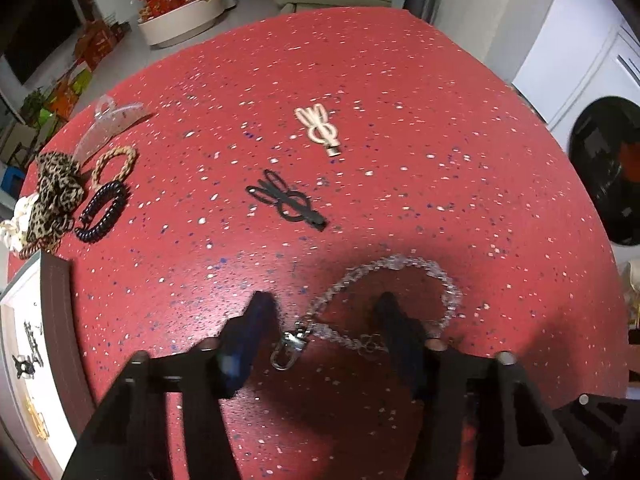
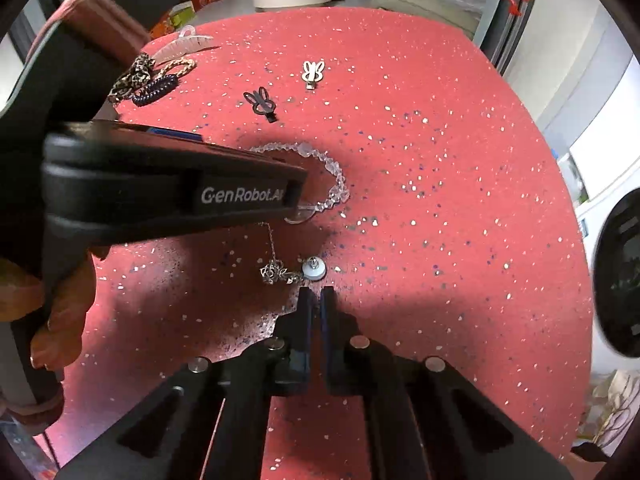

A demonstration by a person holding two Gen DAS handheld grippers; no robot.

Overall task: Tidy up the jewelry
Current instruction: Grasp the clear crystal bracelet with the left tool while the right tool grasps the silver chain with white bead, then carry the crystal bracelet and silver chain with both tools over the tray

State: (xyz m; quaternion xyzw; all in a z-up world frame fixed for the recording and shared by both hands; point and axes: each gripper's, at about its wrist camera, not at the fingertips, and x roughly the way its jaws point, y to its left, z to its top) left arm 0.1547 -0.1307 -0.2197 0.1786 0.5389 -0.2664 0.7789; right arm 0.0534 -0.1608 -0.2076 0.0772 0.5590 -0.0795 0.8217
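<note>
A clear crystal bead chain with a metal clasp lies looped on the red speckled table. My left gripper is open just above it, its fingers straddling the chain's near end. In the right wrist view the left gripper body covers part of the chain. My right gripper is shut and empty, tips just short of a small white stud and a silver charm on a thin chain.
A black bow clip and a cream bow clip lie mid-table. Hair ties, a leopard scrunchie and a clear claw clip sit at the left. A white tray with small items is at the left edge.
</note>
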